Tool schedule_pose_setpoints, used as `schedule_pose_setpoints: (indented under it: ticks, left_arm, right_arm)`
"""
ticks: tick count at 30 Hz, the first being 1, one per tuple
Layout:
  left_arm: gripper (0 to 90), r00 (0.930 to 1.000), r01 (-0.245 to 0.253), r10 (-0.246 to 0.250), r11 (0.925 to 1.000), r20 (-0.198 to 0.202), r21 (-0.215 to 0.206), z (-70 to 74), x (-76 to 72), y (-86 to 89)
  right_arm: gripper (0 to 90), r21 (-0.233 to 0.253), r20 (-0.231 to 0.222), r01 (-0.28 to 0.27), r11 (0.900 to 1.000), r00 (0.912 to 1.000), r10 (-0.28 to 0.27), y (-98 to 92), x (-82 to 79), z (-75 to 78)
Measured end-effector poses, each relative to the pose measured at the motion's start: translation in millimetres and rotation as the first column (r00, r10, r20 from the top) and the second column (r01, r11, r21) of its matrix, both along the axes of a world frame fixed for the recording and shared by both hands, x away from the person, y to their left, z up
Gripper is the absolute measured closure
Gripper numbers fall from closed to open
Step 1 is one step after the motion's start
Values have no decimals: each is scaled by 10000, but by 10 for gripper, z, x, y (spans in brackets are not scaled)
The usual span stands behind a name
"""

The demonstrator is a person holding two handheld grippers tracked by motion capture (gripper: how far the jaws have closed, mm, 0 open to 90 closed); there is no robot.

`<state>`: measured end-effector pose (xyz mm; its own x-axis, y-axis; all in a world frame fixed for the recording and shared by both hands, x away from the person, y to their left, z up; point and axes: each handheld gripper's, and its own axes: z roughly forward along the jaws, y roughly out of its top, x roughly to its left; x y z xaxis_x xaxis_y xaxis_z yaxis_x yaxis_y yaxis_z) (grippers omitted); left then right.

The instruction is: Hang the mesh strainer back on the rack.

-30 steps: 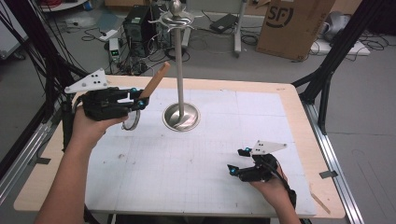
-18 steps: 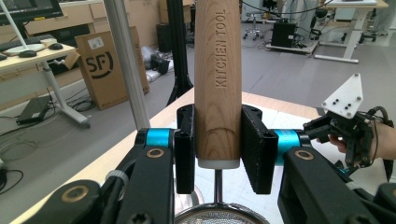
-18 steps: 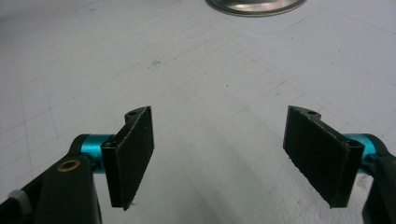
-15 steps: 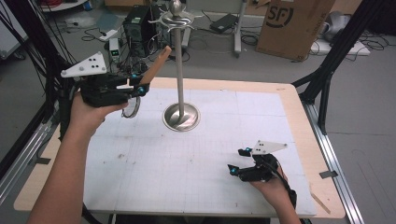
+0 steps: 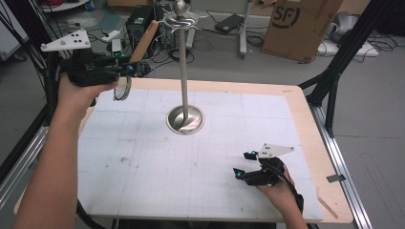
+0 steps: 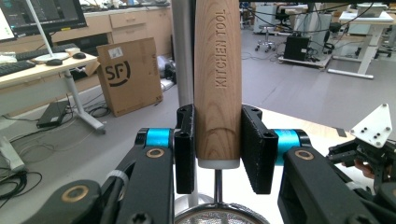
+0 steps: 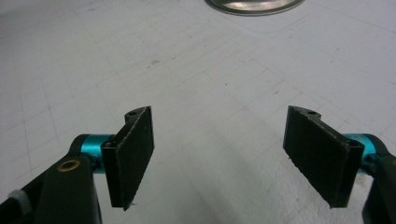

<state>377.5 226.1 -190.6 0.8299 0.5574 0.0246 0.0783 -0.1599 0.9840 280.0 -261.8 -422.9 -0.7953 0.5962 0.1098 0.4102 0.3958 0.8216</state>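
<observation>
Gripping a wooden-handled strainer (image 5: 130,71) up in the air at the far-left corner of the surface (image 5: 143,191), the left gripper (image 5: 126,70) has its fingers (image 6: 254,149) clamped flat on both sides of the handle (image 6: 217,79), near its lower end, just above the white collar. Handle reads "KITCHEN TOOL" and points up and away toward the stand's top; the mesh ring (image 5: 122,88) dangles below the hand. My guess: held that way so the handle's far end can go onto a hook, w/ the heavy mesh end hanging clear underneath.

Mid-surface stands the steel rack (image 5: 184,71): round base (image 5: 185,119) on the white mat, tall pole, curved hooks (image 5: 180,19) at the top. Strainer is just left of the pole, raised close to hook height, not touching it as far as I can tell.

Over at the near right, the right gripper (image 5: 242,166) sits low over the mat, fingers (image 7: 135,154) spread wide, nothing between them. Prob. parked there to keep out of the way while the left does the hanging.
</observation>
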Motion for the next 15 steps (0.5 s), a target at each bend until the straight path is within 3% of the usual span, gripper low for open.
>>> schedule_pose_setpoints:
  ticks: [10,15]
  left_arm:
    - [688,9964,-770,778,9967,-322,256,-3,217,49]
    - [688,9954,-863,867,9962,-400,132,-1,282,62]
  right_arm:
    - [240,38,34,-36,10000,10000,36,-9,-2,4]
    - [240,6,-13,-11,10000,10000,11,-13,-1,-2]
